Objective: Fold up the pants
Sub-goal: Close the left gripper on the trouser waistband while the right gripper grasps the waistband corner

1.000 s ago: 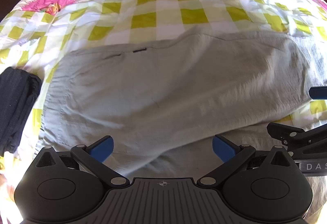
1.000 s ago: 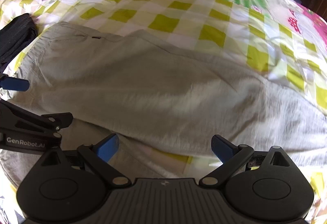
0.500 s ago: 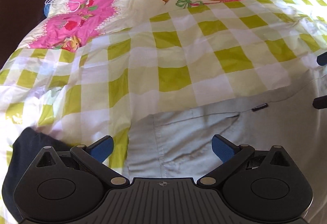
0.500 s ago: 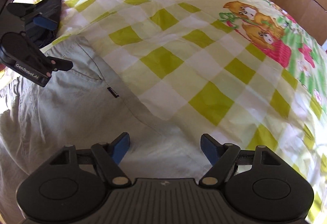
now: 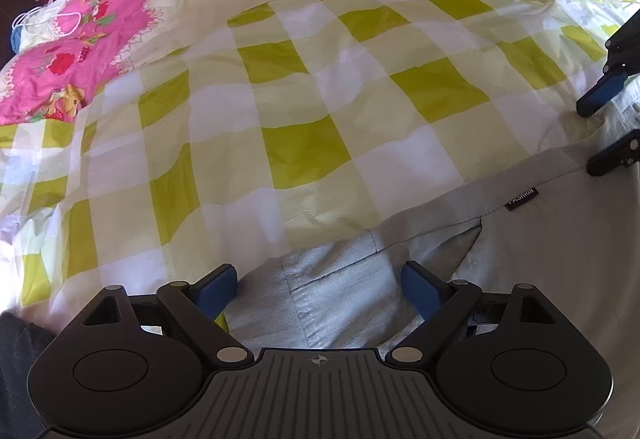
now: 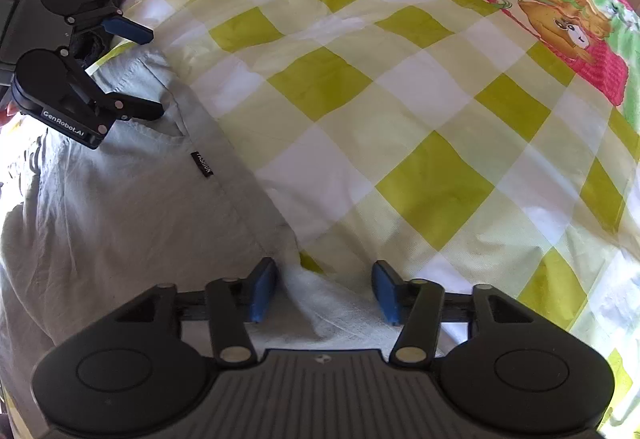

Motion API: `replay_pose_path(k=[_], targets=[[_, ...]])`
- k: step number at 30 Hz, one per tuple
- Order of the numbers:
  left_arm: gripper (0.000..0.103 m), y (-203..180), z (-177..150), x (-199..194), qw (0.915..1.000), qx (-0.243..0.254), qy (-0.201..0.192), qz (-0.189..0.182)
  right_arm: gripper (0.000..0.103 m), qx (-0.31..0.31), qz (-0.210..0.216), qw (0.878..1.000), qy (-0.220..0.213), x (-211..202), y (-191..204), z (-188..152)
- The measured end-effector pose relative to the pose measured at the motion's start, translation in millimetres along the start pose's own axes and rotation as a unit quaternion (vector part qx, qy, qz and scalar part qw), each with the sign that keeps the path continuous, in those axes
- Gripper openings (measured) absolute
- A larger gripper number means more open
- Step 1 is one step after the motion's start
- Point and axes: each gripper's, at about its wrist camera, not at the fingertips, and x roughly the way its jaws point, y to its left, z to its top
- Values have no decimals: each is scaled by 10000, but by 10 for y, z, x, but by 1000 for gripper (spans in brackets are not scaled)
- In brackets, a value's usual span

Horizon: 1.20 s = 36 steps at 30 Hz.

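Pants (image 5: 500, 279) lay flat on the bed, pale grey, over a quilt (image 5: 312, 111) checked in green and white, with their far edge running along the checks. From the left wrist view I saw the left tongs (image 5: 318, 289) spread wide, both blue pads low over the cloth at the pocket seam and the corner of the waistband, gripping nothing. The right tongs (image 6: 324, 291) were also apart, less widely, straddling a raised ridge of fabric at the far edge, further along the leg; I could not tell whether the pads touched it. A small black label (image 6: 203, 163) sat on the edge between the 2 tools.

I judged the step to be taking hold of the far edge at 2 points so that it could be brought toward me for a fold. To do it well I wanted each pair of tongs to press down, gather every layer at the hem line and close fully before lifting; a grip on the top layer alone would have split the fold. I also meant to lift both ends together and level, keeping the edge taut between them, and to avoid pinching the quilt beneath. A dark garment (image 6: 96, 15) lay just beyond the waistband, and I wished to keep clear of it.
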Motion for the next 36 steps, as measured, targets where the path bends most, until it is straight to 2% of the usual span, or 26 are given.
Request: replay_pose_path(k=[2, 3, 5, 6, 10, 14, 23, 31, 36], targets=[[79, 15, 12, 6, 10000, 13, 46, -43, 37, 55, 67, 10000, 35, -26, -18, 16], [66, 21, 25, -1, 9999, 14, 85, -112, 24, 128, 134, 9998, 81, -43, -26, 28], [45, -4, 41, -25, 9998, 78, 147, -78, 20, 302, 228, 9992, 135, -71, -34, 26], [31, -35, 50, -35, 9997, 183, 178, 47, 20, 306, 248, 9991, 139, -89, -21, 19], [17, -65, 45, -87, 9993, 259, 174, 186, 19, 230, 216, 9995, -8, -236, 54, 8], [13, -53, 37, -243, 9996, 157, 43, 244, 19, 362, 247, 9988, -236, -455, 93, 7], [10, -145, -43, -617, 9992, 26, -190, 348, 18, 293, 61, 9991, -297, -745, 313, -93], [10, -249, -287, -1125, 9985, -140, -297, 440, 18, 208, 129, 9991, -354, -1114, 611, -270], [10, -369, -554, -1470, 9978, -357, -336, 441, 18, 202, 384, 9988, -242, -1392, 980, -585]])
